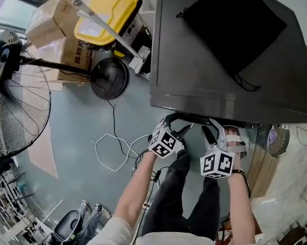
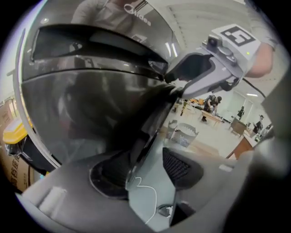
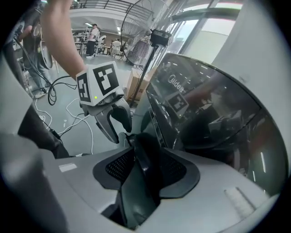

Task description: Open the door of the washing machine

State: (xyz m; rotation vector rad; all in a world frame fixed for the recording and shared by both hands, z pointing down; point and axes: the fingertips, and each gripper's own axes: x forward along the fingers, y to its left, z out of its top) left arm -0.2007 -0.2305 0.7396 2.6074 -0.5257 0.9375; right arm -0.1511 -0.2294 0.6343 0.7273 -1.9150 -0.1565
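Observation:
A dark grey washing machine (image 1: 227, 65) fills the upper right of the head view, and both grippers reach under its front edge. In the left gripper view, the round glass door (image 2: 91, 100) bulges ahead. Its dark rim (image 2: 145, 132) runs down between the jaws of my left gripper (image 2: 145, 166), which stand wide; floor shows beside the right pad (image 2: 179, 168). My right gripper (image 3: 145, 166) straddles the same rim (image 3: 141, 154), which fills most of the gap between its pads. Each gripper shows in the other's view: left gripper (image 3: 119, 132), right gripper (image 2: 172, 85).
A black cloth bag (image 1: 235, 24) lies on the machine's top. A pedestal fan (image 1: 15, 100) with a round base (image 1: 109, 78) stands left, near cardboard boxes (image 1: 63, 27) and a yellow bin (image 1: 106, 17). A white cable (image 1: 111, 146) loops on the floor beside the person's legs.

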